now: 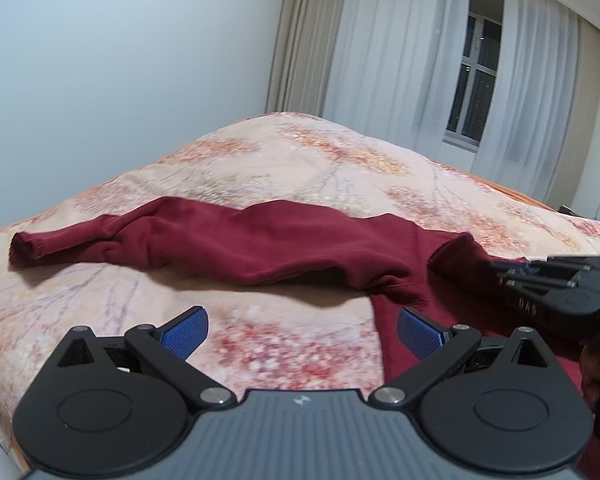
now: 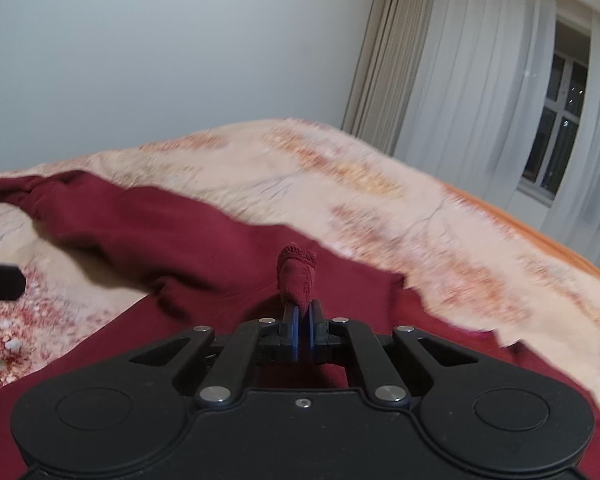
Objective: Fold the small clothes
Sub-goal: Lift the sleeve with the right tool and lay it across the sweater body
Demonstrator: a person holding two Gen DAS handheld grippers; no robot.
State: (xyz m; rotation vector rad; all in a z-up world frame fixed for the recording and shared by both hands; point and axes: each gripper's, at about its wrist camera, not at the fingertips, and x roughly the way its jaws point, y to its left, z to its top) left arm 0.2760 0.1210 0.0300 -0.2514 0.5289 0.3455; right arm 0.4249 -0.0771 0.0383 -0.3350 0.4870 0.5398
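jaws: left gripper (image 1: 301,330) spread, empty | right gripper (image 2: 303,312) pinching cuff (image 2: 296,276) of maroon sweater (image 1: 260,244) | on bedspread (image 1: 300,160)

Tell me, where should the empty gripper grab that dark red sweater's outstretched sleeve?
Probably at the ribbed cuff of the dark red sweater: it lies flat and free on the bedspread, far from the body. The left gripper, jaws open and empty, could come from above, pinching across the cuff. The right gripper already clamps the other cuff.
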